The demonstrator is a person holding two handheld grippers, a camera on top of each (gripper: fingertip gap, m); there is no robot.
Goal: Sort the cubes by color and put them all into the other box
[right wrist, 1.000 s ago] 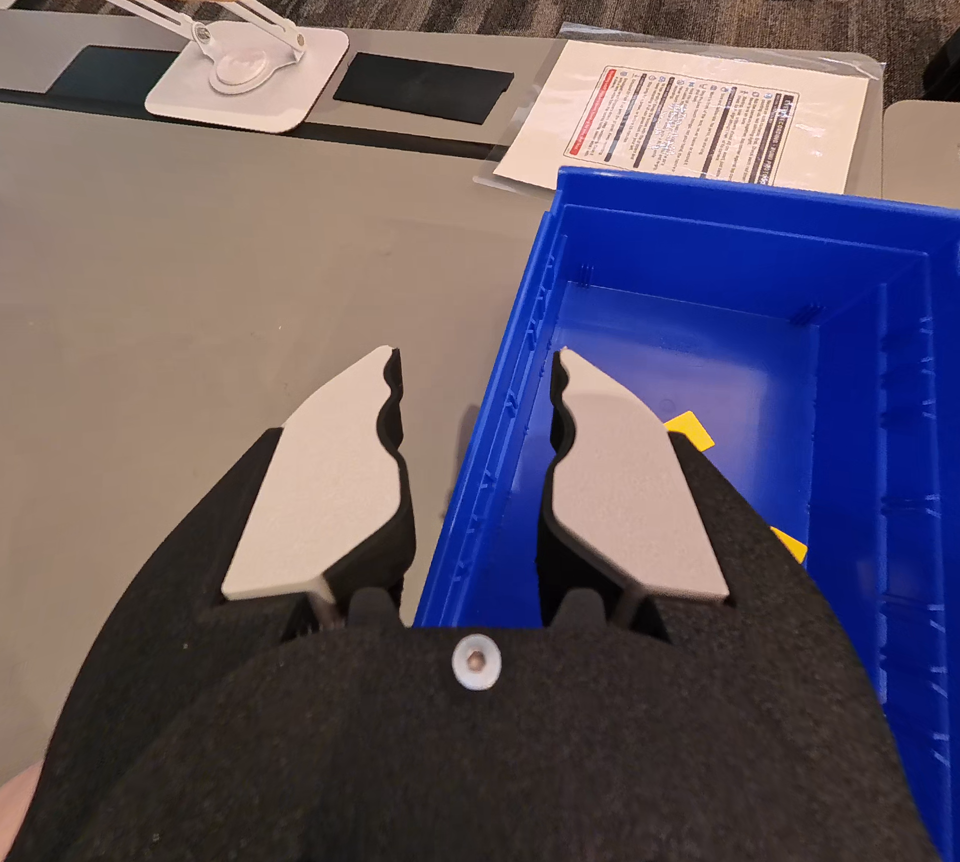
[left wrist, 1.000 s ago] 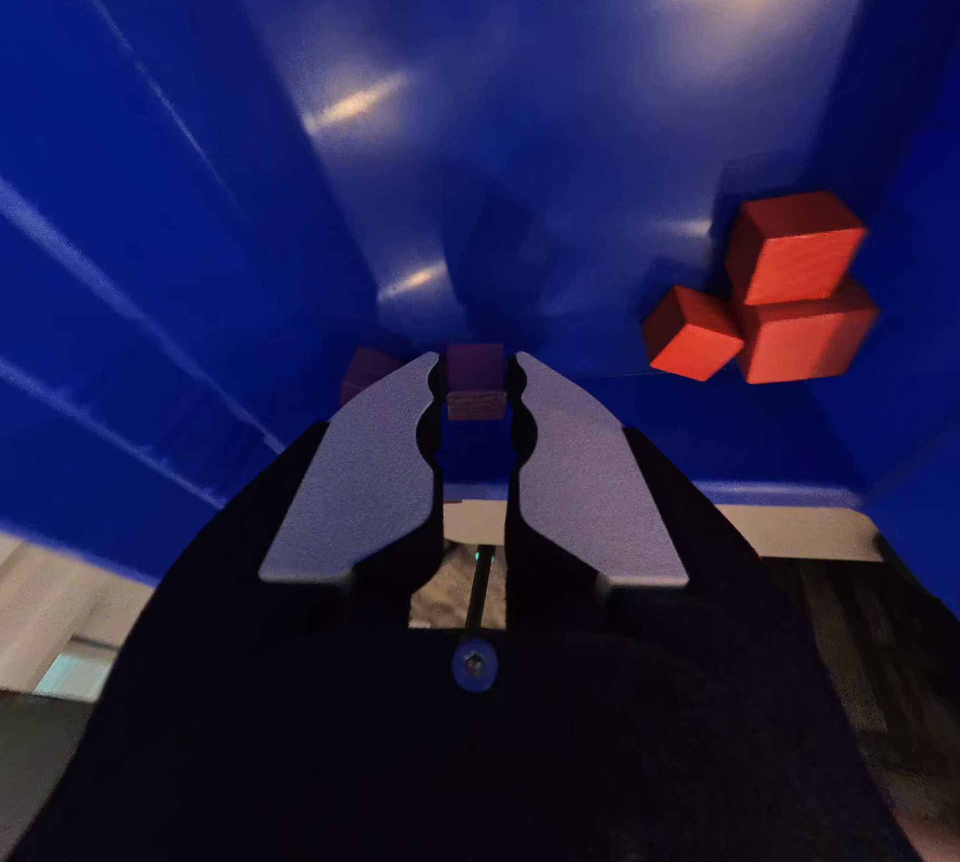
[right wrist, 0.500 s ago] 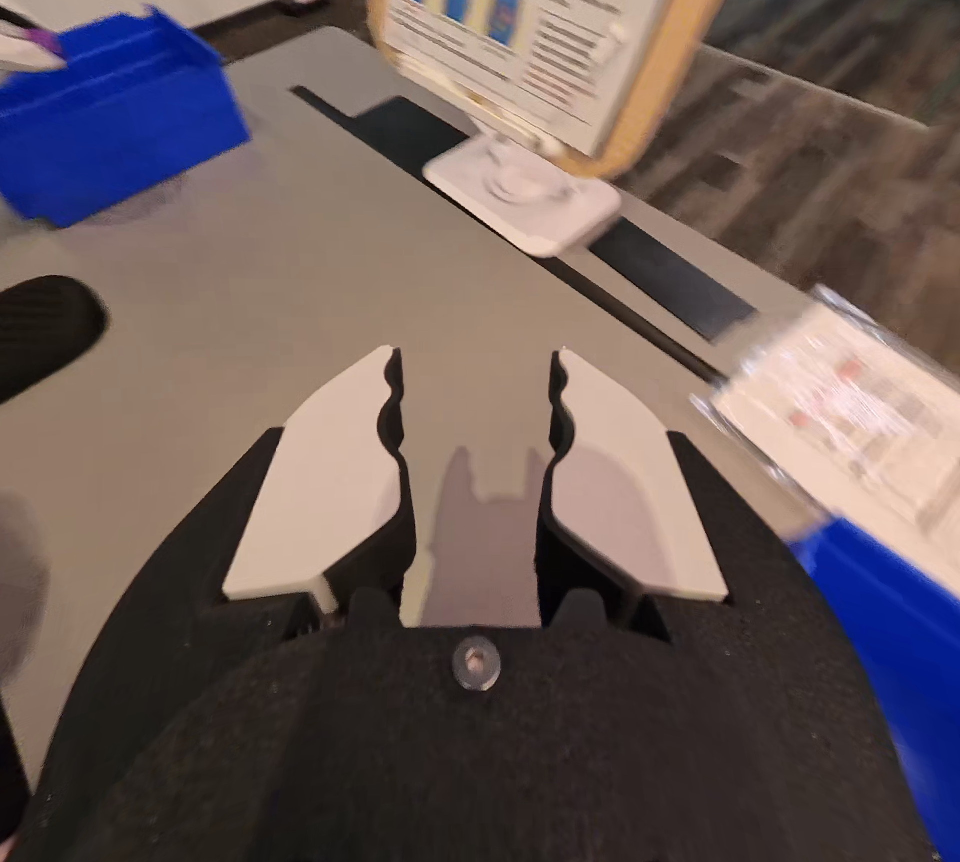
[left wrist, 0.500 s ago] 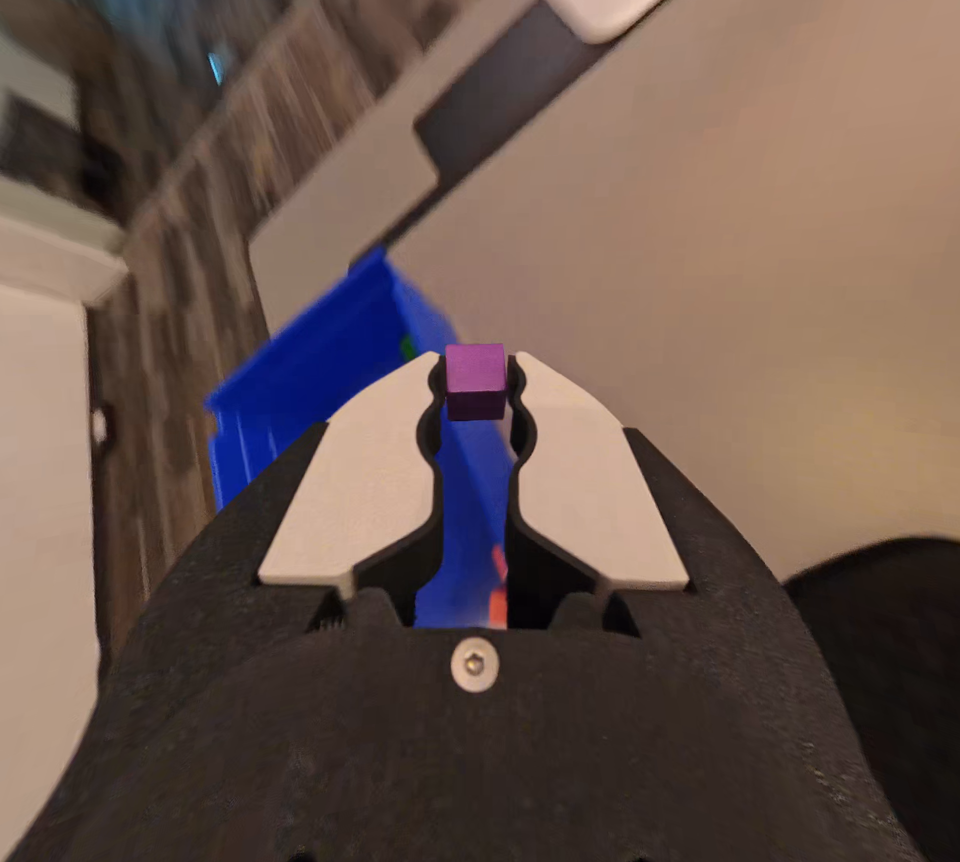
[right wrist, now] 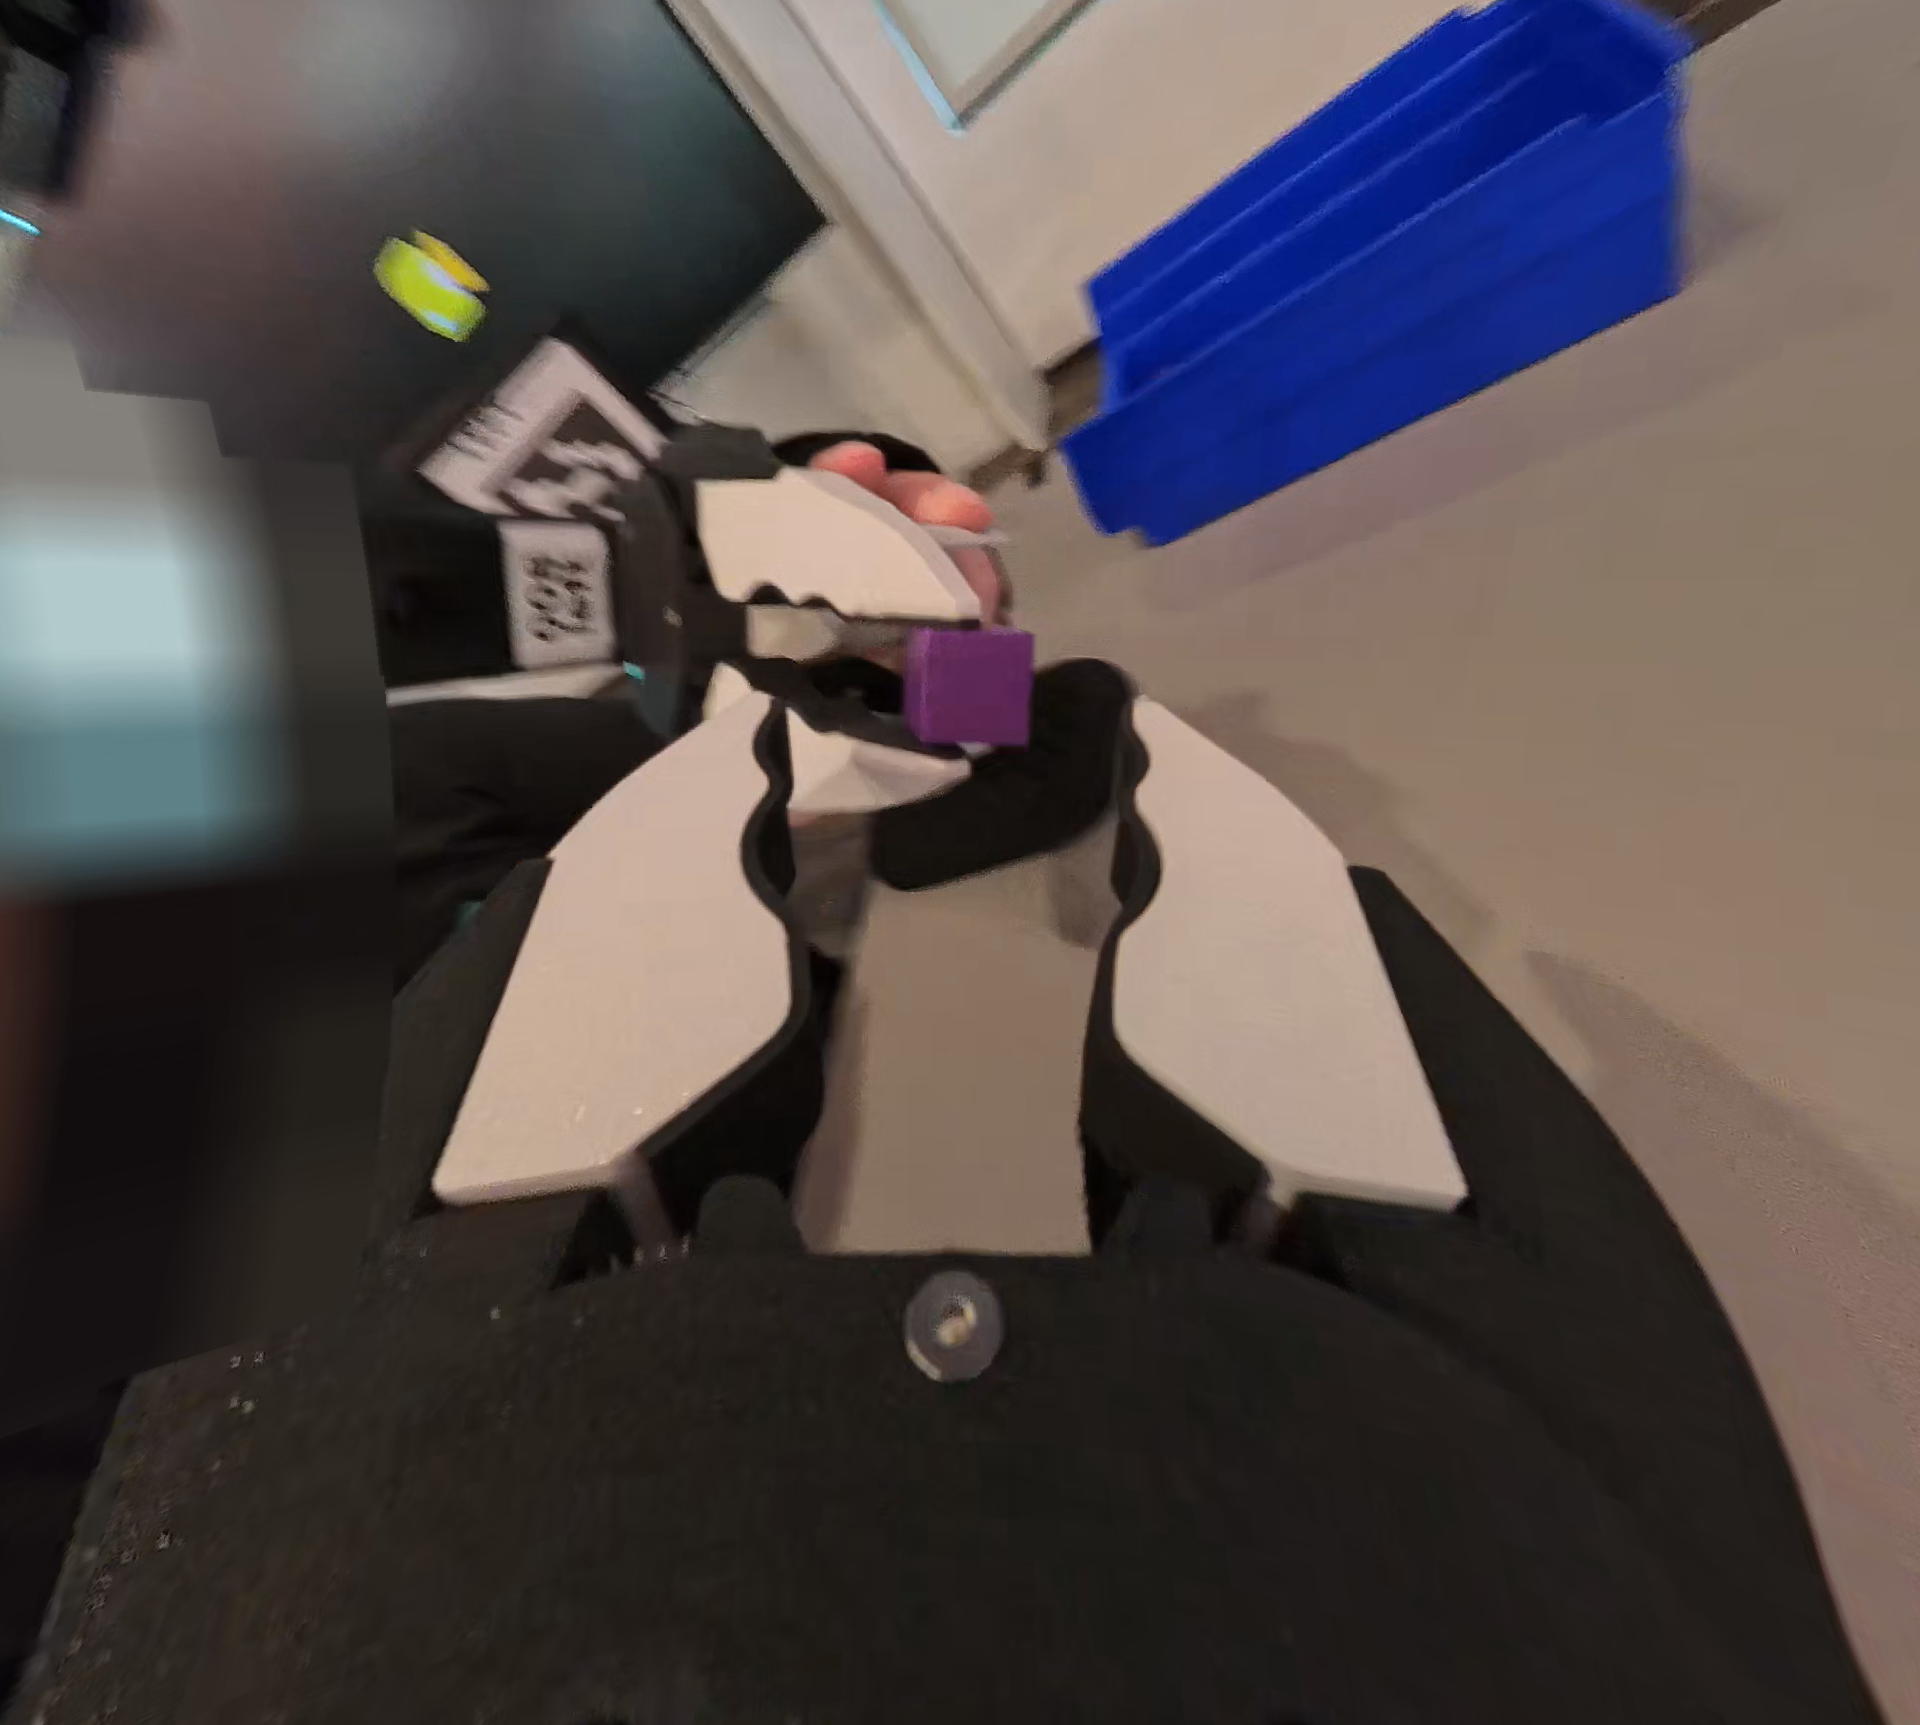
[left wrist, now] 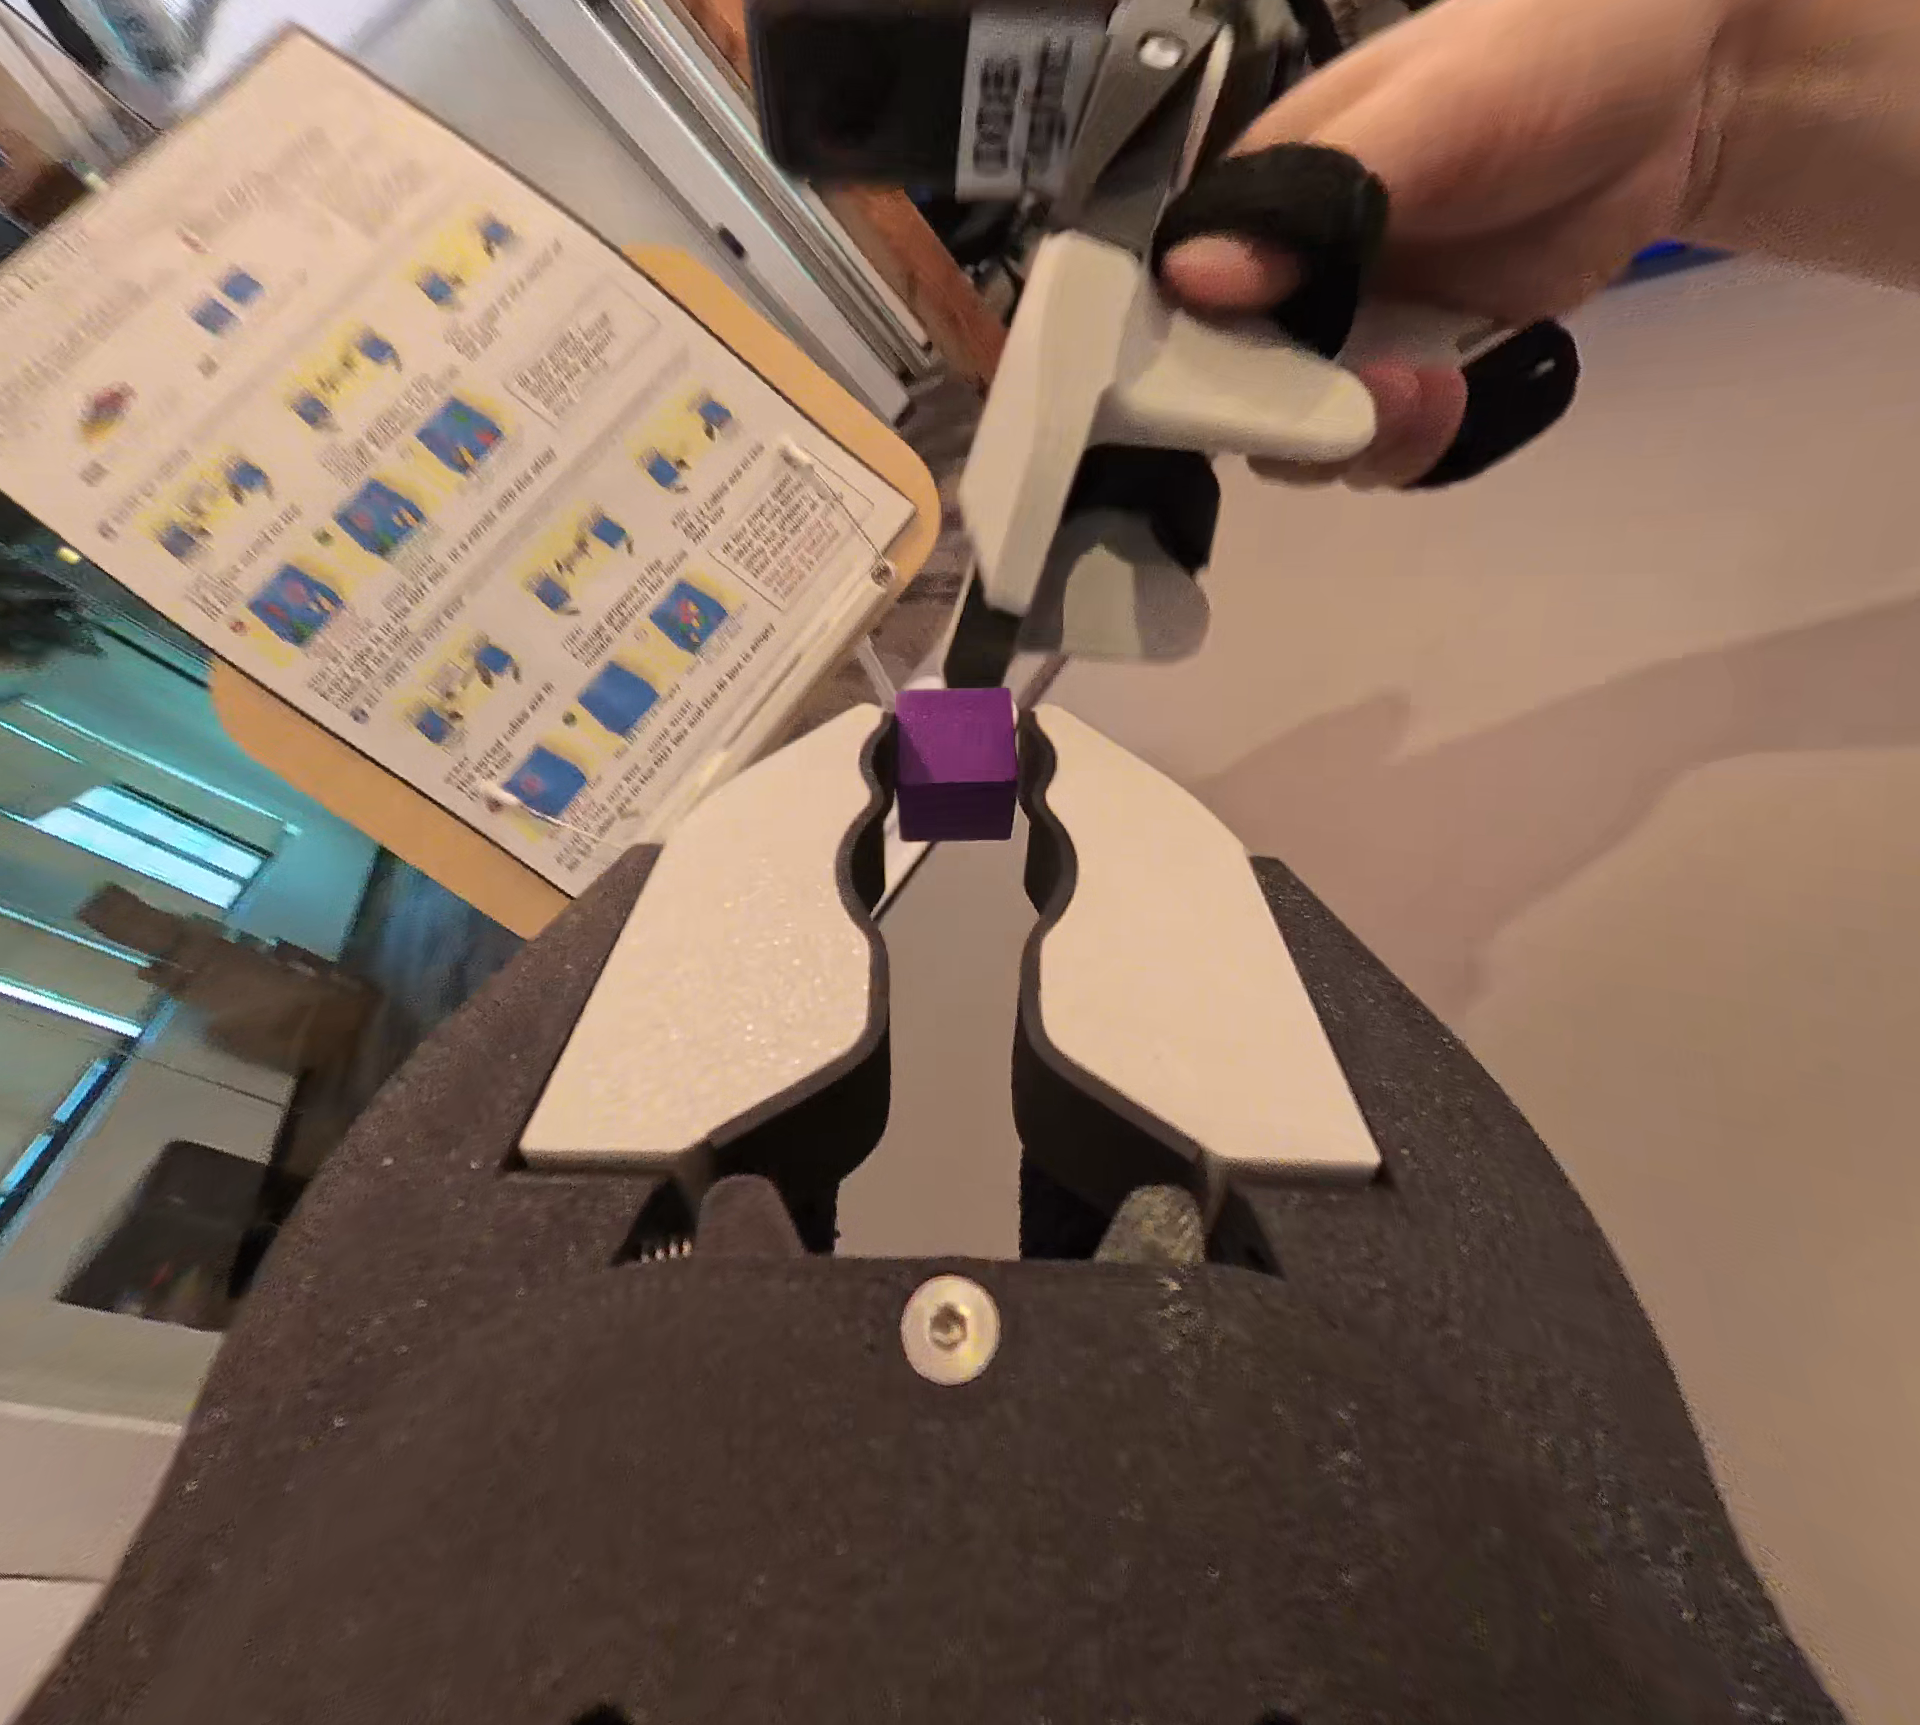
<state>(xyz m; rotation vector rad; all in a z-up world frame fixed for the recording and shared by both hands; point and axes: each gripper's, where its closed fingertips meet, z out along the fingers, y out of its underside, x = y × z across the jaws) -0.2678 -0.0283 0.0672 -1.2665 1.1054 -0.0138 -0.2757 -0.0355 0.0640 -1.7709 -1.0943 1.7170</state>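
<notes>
Left gripper (left wrist: 956,719) pinches the purple cube (left wrist: 954,763) at its fingertips, mid-air over the grey table (left wrist: 1610,844) — right gripper (right wrist: 951,719) faces it, jaws wide and empty. Looks like a handover, though blur hides the gap — square up, close before releasing.

An instruction sheet (left wrist: 416,470) printed with small pictures and lines of text stands on a tan board (left wrist: 821,387), too blurred to read. On the body of the left gripper (right wrist: 961,636), to the left of its purple cube (right wrist: 968,686), sit black-and-white coded tags (right wrist: 545,439), also blurred.
</notes>
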